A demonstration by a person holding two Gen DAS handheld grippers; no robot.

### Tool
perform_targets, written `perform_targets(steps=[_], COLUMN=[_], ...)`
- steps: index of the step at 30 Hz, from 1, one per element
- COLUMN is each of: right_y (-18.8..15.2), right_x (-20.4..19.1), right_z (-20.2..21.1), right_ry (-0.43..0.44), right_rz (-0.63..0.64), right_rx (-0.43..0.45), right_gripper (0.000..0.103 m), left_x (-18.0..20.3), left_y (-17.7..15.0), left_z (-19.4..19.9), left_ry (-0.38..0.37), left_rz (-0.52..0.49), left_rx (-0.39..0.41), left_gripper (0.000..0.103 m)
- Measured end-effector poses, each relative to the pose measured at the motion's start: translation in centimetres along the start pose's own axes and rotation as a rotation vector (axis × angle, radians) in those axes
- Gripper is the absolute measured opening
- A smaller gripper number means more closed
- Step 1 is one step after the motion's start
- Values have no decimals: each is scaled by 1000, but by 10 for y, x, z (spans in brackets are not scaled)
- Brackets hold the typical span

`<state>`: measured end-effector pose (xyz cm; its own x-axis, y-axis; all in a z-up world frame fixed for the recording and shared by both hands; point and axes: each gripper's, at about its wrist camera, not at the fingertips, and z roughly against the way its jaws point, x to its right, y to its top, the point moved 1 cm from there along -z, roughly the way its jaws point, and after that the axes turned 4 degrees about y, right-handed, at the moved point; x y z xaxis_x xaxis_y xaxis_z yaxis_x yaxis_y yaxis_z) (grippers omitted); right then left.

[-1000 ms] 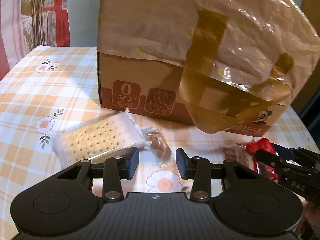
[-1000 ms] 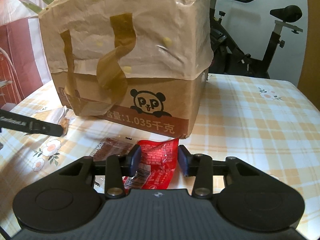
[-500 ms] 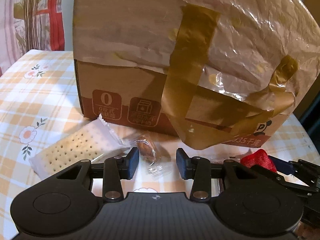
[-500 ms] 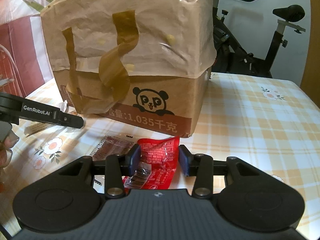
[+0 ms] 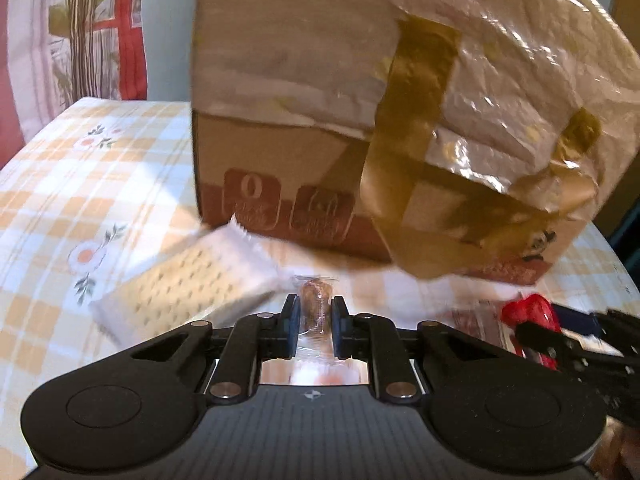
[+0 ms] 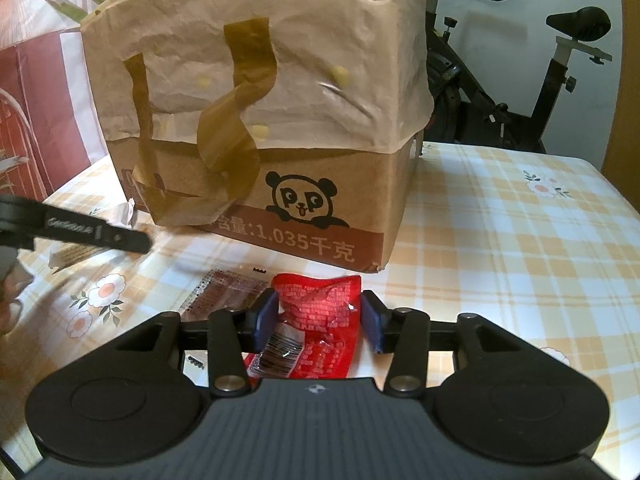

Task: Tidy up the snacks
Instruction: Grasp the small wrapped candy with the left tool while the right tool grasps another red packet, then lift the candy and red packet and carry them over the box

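My left gripper [image 5: 315, 312] is shut on a small brown snack in clear wrap [image 5: 316, 298], just off the corner of a white cracker pack [image 5: 192, 288] on the checked table [image 5: 80, 184]. My right gripper [image 6: 319, 316] has a red snack packet [image 6: 320, 308] between its blue pads, which still touch the packet as the jaws are opening. In the left wrist view the red packet [image 5: 528, 312] and the right gripper's fingers [image 5: 560, 344] sit at the right edge. One left finger [image 6: 100, 236] crosses the right wrist view at left.
A tall cardboard box with a panda print [image 6: 340, 208], draped in a crumpled paper bag [image 6: 280, 60] with brown handles, stands right behind the snacks. A dark red clear packet [image 6: 228, 288] lies left of the red one. An exercise bike [image 6: 520, 100] stands beyond the table.
The left gripper moved forward and closed on the small clear-wrapped snack. The right jaws stand slightly wider around the red packet; that hand stayed put.
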<state>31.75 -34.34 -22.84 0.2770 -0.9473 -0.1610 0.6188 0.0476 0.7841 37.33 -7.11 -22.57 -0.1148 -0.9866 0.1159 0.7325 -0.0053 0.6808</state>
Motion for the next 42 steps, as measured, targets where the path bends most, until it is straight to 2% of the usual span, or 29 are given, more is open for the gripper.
perform_targets(steps=[5,9,14,21,25,26,27,32,34,42], right_y=[-1,-2,-2,-2,2,3,4,3,2,13], right_x=[-9,-12,-13,-14,-11,-11,-10,-6,-5,-10], right_z=[1,6,-1,-4,-6,-6,-6,1,11,56], right_ry=[-12,-8,-15,-13,-12,-15,-23,-26,-37,26], right_rz=[46,60,70,90,58,50,46,30,4,-36], right_rx=[0,4,-36,-38,-44,-45,-48,-58,-34,81], right_gripper=[51,61,61,63,60,58,52,49,49,49], left_x=[-7,-10,-6,-1,0,0,0,-3,-3,-2], left_y=[-17,-27,-33,-36,-36,-36,-35,-31,-31,-19], left_z=[18,29,36,48,55,58,59,70,76,103], left_ry=[-17,-24,-41,-61,-68,-70,-72,-74,-78,-72], left_rz=[2,1,1,1,-3,-2,0,6,6,-23], left_rx=[-13,-8,-8,10,20,23,27,56,67,153], left_gripper=[17,17,17,17,17,17,17,17,17,17])
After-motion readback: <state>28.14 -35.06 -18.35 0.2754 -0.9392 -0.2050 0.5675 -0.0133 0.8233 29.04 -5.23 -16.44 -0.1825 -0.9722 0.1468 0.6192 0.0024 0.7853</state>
